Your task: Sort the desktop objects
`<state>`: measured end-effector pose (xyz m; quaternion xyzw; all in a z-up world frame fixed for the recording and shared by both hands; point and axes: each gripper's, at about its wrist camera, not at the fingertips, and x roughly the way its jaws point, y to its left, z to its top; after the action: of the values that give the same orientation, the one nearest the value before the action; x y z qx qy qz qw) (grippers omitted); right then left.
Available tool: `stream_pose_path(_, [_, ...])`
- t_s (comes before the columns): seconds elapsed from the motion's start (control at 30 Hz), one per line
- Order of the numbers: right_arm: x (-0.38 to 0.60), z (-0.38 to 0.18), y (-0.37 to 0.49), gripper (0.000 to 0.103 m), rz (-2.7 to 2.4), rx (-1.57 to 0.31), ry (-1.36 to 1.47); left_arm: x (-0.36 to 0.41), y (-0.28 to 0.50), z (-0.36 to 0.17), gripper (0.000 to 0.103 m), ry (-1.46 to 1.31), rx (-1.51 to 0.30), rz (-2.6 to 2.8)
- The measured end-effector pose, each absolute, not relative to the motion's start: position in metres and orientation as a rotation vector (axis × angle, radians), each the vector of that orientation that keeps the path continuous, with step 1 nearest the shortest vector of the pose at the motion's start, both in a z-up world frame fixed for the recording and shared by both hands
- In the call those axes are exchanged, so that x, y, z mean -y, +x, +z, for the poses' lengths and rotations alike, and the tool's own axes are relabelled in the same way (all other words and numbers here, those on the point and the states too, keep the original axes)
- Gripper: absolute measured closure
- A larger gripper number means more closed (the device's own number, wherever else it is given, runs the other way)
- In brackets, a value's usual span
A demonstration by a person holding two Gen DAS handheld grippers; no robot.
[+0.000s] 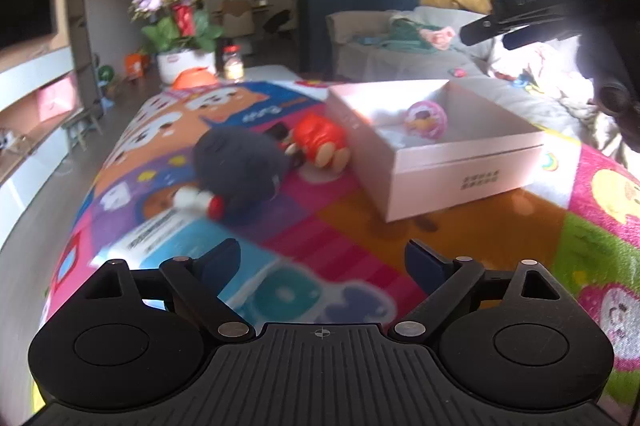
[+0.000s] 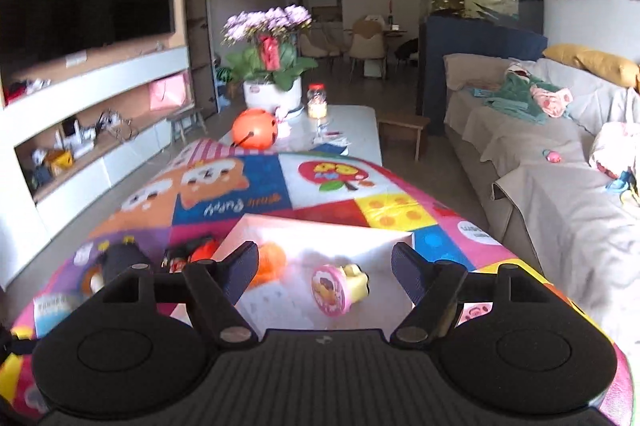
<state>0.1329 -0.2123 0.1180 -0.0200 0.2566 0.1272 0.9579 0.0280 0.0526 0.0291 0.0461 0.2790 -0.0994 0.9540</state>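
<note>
Both our tongs released: left tongs (image 1: 322, 260) over surface (image 1: 460, 226), right tongs (image 2: 324, 266) above white box (image 2: 280, 230). Dark plush (image 1: 240, 162) left of box; we judge it soft, light; pinch mid-body.

Cartoon-print table cover (image 1: 360, 226), white box (image 1: 432, 154), dark plush (image 1: 240, 170), red toy (image 1: 320, 142)

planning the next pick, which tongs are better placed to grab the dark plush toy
Left. The left tongs are open, with the dark plush toy just ahead on the mat. The right tongs hover over the white box, plush off to their left.
</note>
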Motion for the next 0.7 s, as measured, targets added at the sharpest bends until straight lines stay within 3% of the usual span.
stream_pose_path(0.2, [0.177,0.118,0.140,0.017,0.348,-0.585,-0.034,-0.057,0.023,0.022,0.008,0.111,-0.552,-0.150])
stream_pose_path(0.3, [0.145,0.115,0.161,0.018,0.377,-0.637,-0.042,-0.062,0.021,0.022,0.007,0.108,-0.519,-0.123])
stream_pose_path(0.33, [0.134,0.114,0.170,0.023,0.381,-0.648,-0.055,-0.065,0.021,0.023,0.007,0.096,-0.511,-0.119])
stream_pose_path(0.37, [0.119,0.112,0.177,0.038,0.387,-0.657,-0.077,-0.069,0.020,0.023,0.007,0.076,-0.504,-0.117])
stream_pose_path(0.43, [0.091,0.109,0.195,0.055,0.397,-0.668,-0.133,-0.076,0.021,0.022,0.007,0.032,-0.494,-0.119])
stream_pose_path(0.7, [0.000,0.055,0.289,0.083,0.278,-0.818,-0.379,-0.087,0.017,0.017,0.007,-0.046,-0.462,-0.125])
